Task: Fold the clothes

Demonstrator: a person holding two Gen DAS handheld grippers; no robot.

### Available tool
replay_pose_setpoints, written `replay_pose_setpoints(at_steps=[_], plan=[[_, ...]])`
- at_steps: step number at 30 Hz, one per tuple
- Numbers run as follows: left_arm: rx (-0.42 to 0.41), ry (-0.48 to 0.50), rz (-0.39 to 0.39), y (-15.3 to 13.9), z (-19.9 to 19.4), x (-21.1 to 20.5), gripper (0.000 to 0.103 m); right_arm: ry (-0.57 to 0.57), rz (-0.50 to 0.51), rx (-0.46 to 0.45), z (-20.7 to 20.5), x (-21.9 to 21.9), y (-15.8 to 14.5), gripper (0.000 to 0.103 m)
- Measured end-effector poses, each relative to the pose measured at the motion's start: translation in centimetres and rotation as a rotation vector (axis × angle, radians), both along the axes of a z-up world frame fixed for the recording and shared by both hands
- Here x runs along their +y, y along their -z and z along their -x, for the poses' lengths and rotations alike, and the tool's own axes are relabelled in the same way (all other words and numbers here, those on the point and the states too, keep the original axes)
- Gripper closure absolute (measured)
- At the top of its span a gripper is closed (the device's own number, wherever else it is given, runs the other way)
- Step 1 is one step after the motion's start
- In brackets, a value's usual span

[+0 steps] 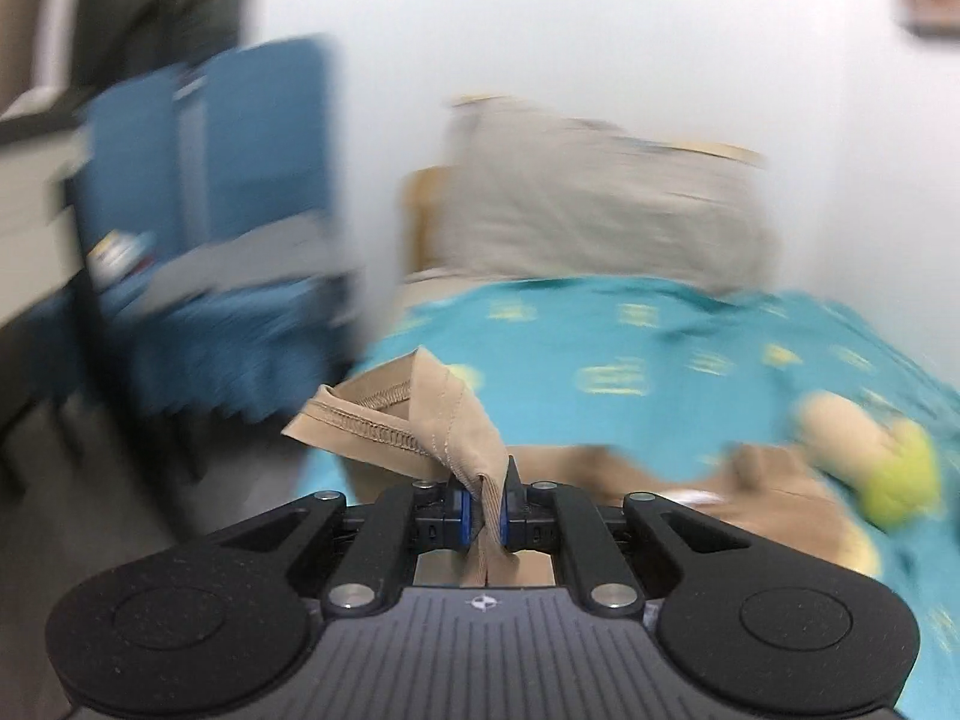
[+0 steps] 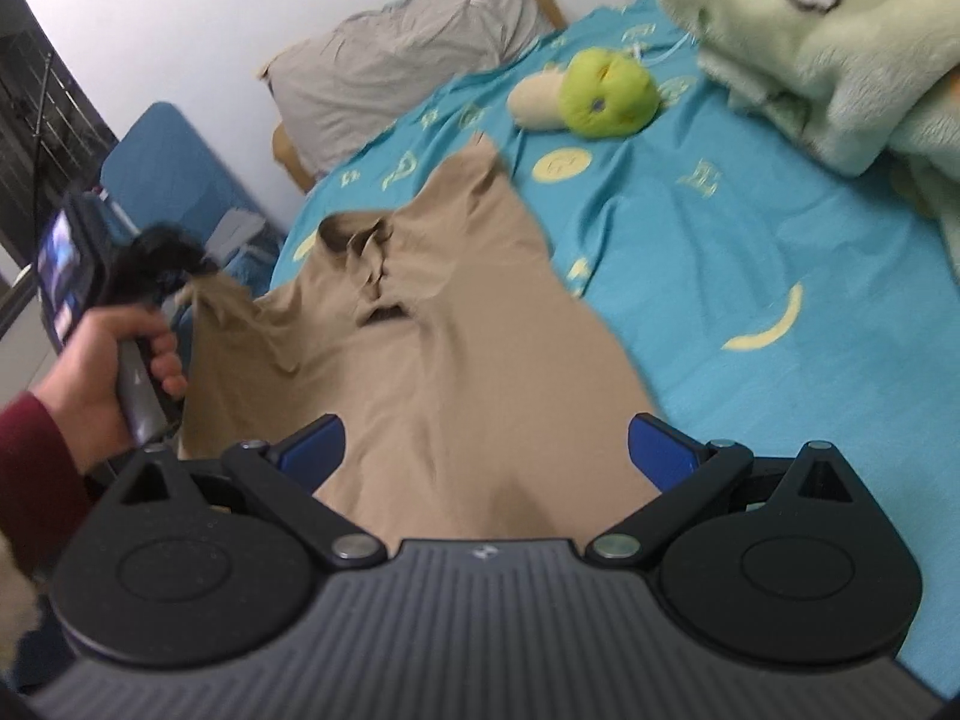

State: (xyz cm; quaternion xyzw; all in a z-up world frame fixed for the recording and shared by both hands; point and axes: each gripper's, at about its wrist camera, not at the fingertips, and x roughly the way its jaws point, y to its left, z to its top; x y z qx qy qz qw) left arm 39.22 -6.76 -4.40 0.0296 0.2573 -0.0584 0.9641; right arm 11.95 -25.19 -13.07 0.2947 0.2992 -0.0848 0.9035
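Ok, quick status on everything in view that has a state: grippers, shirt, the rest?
left gripper: shut on a hemmed edge of the shirt
right gripper: open, above the shirt, holding nothing
tan shirt: spread on the bed, rumpled, not yet folded
green plush toy: lying on the bedsheet, apart from the shirt
grey pillow: propped at the bed's head

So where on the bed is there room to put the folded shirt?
Bare sheet lies right of the tan shirt, below the green plush toy. The far corner is crowded by the fluffy blanket and pillow.
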Motion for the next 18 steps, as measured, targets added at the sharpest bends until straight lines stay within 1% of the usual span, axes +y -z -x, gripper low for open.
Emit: replay_pose_setpoints(at_steps=[1,3,4,6,8,9,10,11,12,13,14,16,18], plan=[[0.008,0.045,0.002,0.2,0.3,-2.2,0.094,0.014,0.012,-0.003,0.1,-0.3,0.1,0.000],[0.049,0.108,0.011,1.0,0.7,-5.7,0.089,0.048,0.026,-0.009,0.2,-0.9,0.4,0.000],[0.065,0.125,0.010,1.4,1.0,-7.1,0.081,0.058,0.038,-0.003,0.1,-1.1,0.6,0.000],[0.081,0.149,0.009,1.7,1.7,-9.4,0.071,0.069,0.056,0.003,0.2,-1.3,1.0,0.000],[0.088,0.161,0.028,1.5,2.9,-10.5,0.056,0.076,0.070,0.006,0.3,-1.6,1.2,0.000],[0.091,0.169,0.038,1.2,3.7,-10.5,0.054,0.079,0.077,0.007,0.3,-1.7,1.3,0.000],[0.095,0.181,0.046,0.9,4.6,-10.2,0.049,0.081,0.080,0.007,0.4,-1.8,1.4,0.000],[0.093,0.193,0.053,0.5,5.8,-9.7,0.043,0.082,0.070,0.004,0.4,-2.0,1.4,0.000],[0.083,0.198,0.061,0.1,7.4,-8.7,0.039,0.082,0.060,0.001,0.5,-2.1,1.5,0.000],[0.072,0.196,0.072,-0.2,8.9,-7.6,0.030,0.081,0.053,-0.003,0.5,-2.1,1.4,0.000],[0.062,0.191,0.085,-0.5,10.9,-6.0,0.023,0.076,0.053,-0.013,0.6,-2.1,1.3,0.000],[0.057,0.185,0.098,-0.8,15.1,-3.3,0.022,0.068,0.055,-0.040,1.0,-2.1,0.7,0.001],[0.056,0.177,0.081,-1.0,19.6,-1.1,0.021,0.063,0.045,-0.069,1.6,-2.2,0.2,0.001]])
